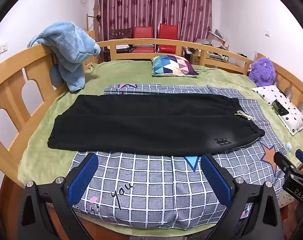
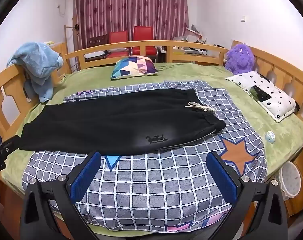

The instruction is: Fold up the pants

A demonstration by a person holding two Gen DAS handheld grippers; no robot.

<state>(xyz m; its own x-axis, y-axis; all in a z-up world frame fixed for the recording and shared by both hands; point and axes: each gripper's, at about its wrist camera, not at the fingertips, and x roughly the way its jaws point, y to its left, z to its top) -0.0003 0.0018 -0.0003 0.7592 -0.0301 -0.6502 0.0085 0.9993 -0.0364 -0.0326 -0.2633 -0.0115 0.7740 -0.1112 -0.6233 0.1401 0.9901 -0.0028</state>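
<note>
While your left gripper and right gripper hover wide open and empty at the bed's near edge, the black pants lie flat across the checked quilt, waistband rightward.

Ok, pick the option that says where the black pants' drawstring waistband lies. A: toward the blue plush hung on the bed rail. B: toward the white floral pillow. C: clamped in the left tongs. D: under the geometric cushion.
B: the white drawstring of the black pants sits at the end nearest the white floral pillow; both the left tongs and right tongs are open and empty.
</note>
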